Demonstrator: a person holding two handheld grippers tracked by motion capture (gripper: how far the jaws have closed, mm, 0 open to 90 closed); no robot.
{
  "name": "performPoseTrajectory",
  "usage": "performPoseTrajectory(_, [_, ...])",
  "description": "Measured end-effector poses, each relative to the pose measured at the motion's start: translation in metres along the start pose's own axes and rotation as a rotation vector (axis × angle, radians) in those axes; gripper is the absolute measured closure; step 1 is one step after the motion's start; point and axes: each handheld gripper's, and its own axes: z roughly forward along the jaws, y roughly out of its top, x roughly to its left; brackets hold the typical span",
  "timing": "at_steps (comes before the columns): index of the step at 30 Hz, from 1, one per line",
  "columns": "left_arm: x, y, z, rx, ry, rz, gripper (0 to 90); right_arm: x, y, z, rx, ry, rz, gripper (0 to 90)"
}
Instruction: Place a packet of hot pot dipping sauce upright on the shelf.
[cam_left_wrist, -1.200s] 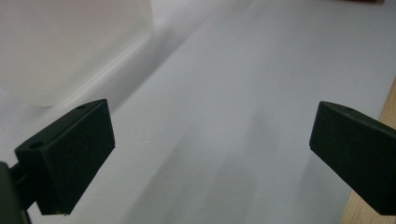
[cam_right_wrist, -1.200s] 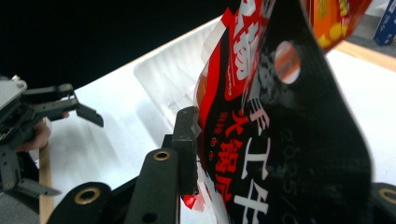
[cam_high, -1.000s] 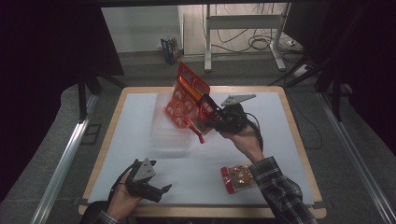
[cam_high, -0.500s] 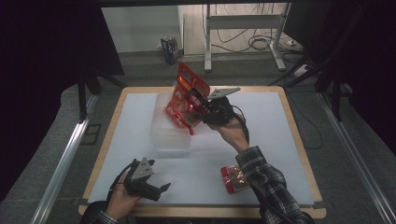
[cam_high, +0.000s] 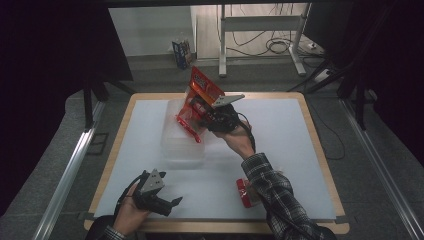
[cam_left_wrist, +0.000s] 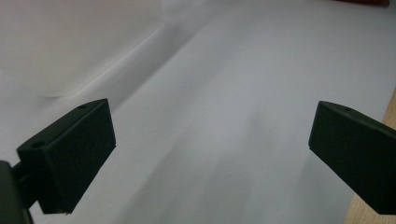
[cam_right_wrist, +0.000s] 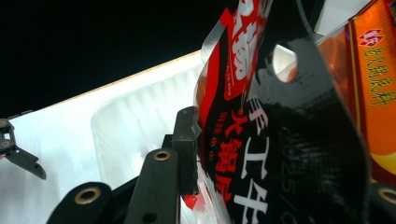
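Note:
My right gripper (cam_high: 202, 117) holds a bunch of red snack packets (cam_high: 197, 100) tilted over the far end of a clear plastic container (cam_high: 182, 142). In the right gripper view its jaws (cam_right_wrist: 285, 172) are shut on a red and black printed packet (cam_right_wrist: 252, 140), with the clear container (cam_right_wrist: 135, 126) below. Another red packet (cam_high: 244, 192) lies flat near the front edge, beside the right forearm. My left gripper (cam_high: 172, 202) rests near the table's front left, open and holding nothing. In the left gripper view its gripper (cam_left_wrist: 210, 135) stands wide apart over the white surface.
The white mat (cam_high: 280, 150) covers a wood-rimmed table (cam_high: 322, 165). The container's rounded corner (cam_left_wrist: 70, 70) lies ahead-left of the left gripper. The table's wooden edge (cam_left_wrist: 391, 105) shows by its right jaw. Metal frame rails (cam_high: 65, 175) flank the table.
My right gripper has carried the red packets leftwards and a little farther back, over the clear container. The left gripper has stayed put, open.

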Motion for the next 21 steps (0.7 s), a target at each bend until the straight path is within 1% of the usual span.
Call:
performPoseTrajectory(1, [0.000, 0.000, 0.000, 0.000, -0.001, 0.000, 0.6, 0.000, 0.000, 0.000, 0.000, 0.000, 0.000, 69.8])
performPoseTrajectory(2, [0.000, 0.000, 0.000, -0.002, -0.002, -0.002, 0.6, 0.001, -0.001, 0.003, 0.005, -0.004, -0.015, 69.8])
performPoseTrajectory(4, [-0.001, 0.000, 0.000, -0.001, -0.003, -0.001, 0.6, 0.001, -0.002, 0.005, 0.007, -0.002, -0.023, 69.8])
performPoseTrajectory(10, [-0.001, 0.000, 0.001, 0.010, -0.006, 0.010, 0.6, 0.003, -0.005, 0.010, 0.017, 0.015, -0.023, 69.7])
performPoseTrajectory(16, [-0.002, 0.000, 0.001, 0.012, -0.008, 0.013, 0.6, 0.005, -0.007, 0.013, 0.033, 0.030, -0.025, 69.5])
performPoseTrajectory(21, [-0.002, 0.000, 0.001, 0.012, -0.008, 0.015, 0.6, 0.005, -0.007, 0.015, 0.036, 0.037, -0.021, 69.2])
